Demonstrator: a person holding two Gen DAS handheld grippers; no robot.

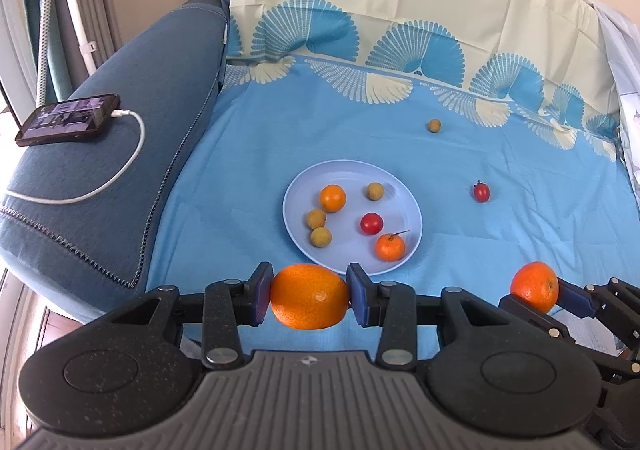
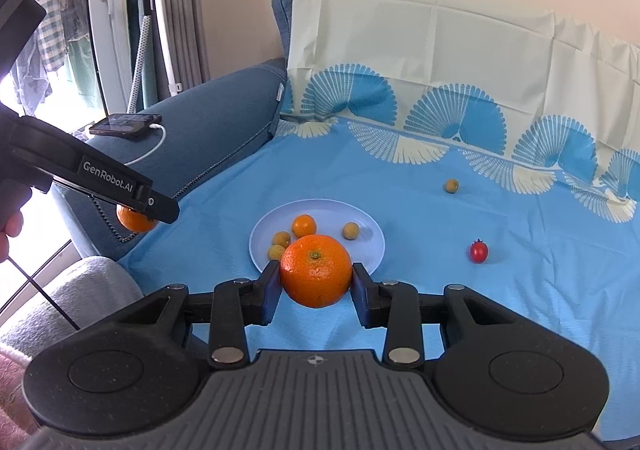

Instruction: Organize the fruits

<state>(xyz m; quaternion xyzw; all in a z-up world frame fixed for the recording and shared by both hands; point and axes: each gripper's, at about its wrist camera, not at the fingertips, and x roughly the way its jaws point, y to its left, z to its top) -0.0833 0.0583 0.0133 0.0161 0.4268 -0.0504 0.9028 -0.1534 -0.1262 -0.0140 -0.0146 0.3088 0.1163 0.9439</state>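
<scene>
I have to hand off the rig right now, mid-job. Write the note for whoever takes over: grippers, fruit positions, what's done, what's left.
Left gripper: shut on an orange, held just short of the plate's near rim.
Right gripper: shut on a second orange, also near the plate.
On the plate: two small oranges, three small yellow-brown fruits, one cherry tomato.
Still loose on the blue cloth: a cherry tomato to the plate's right, a small yellow-brown fruit beyond it.
Left: probably set both held oranges on the plate, then collect the two strays.

left hand-held gripper (image 1: 309,296): black links, blue pads, silver rivets | right hand-held gripper (image 2: 316,284): same, grey ribbed base
</scene>
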